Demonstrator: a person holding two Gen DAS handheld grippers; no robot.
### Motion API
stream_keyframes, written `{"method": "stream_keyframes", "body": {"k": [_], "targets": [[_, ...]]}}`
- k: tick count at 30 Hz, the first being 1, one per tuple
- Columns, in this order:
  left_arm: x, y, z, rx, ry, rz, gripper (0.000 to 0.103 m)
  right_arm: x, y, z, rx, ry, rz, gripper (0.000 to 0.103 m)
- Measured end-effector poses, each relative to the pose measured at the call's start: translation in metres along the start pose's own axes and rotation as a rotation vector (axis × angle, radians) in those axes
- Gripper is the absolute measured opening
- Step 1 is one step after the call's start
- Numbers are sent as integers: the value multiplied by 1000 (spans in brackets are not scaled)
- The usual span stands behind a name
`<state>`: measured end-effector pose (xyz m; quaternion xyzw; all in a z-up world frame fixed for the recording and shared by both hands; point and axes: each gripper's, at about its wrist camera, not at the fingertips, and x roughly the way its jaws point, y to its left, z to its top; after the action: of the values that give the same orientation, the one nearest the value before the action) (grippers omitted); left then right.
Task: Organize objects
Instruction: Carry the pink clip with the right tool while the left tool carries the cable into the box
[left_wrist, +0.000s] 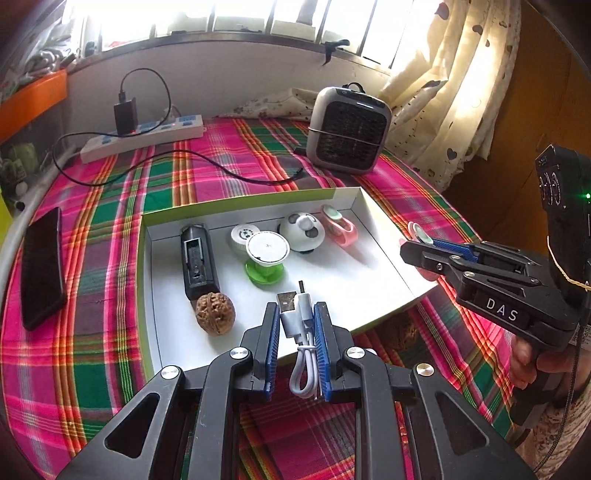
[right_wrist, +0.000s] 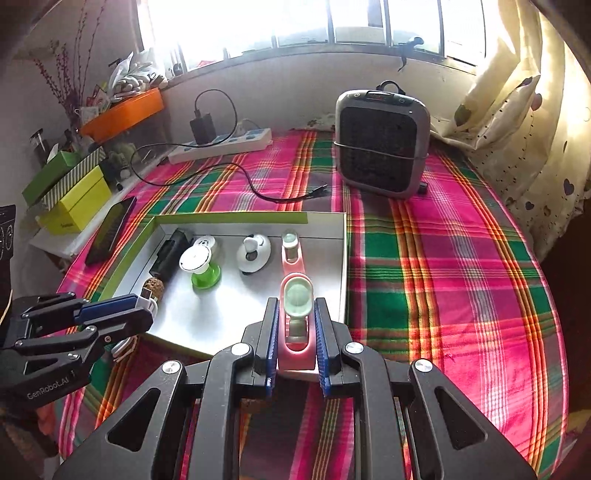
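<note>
A shallow white box (left_wrist: 384, 254) (right_wrist: 334, 295) with a green rim lies on the plaid cloth. In it are a black device (left_wrist: 197, 262), a walnut (left_wrist: 215, 313), a white disc on a green base (left_wrist: 266, 258) (right_wrist: 201, 267), a white round gadget (left_wrist: 302, 232) (right_wrist: 254, 253) and a pink clip (left_wrist: 338, 225) (right_wrist: 291, 249). My left gripper (left_wrist: 296, 314) (right_wrist: 146, 301) is shut on a coiled white USB cable (left_wrist: 300, 332) above the box's near edge. My right gripper (right_wrist: 295, 308) (left_wrist: 421, 245) is shut on a second pink clip (right_wrist: 296, 317) with a pale green pad, at the box's right rim.
A grey fan heater (left_wrist: 349, 129) (right_wrist: 382, 142) stands at the back. A white power strip (left_wrist: 142, 138) with a black charger and a trailing black cable (left_wrist: 236, 173) lies at the back left. A black phone (left_wrist: 42, 267) lies at the left. Green boxes (right_wrist: 74, 199) stand beyond the left edge.
</note>
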<state>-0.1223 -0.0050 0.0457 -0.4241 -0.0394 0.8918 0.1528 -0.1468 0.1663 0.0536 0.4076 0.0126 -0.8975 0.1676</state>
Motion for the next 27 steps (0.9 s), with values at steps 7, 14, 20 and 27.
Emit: {"method": "stream_keyframes", "body": {"k": [7,14,20,27], "targets": [[16,7,8,-13,16,15,16,22,5,9,-16,40,37,18],[28,11,11,-15,34,21,16,39,9,11,-37,75,47,18],[37,14,11,-19,54,38,16,49,11,11,-48,96,50,18],[44,17,12,-10,63,71,16,56,11,11,-61,102,36,18]]}}
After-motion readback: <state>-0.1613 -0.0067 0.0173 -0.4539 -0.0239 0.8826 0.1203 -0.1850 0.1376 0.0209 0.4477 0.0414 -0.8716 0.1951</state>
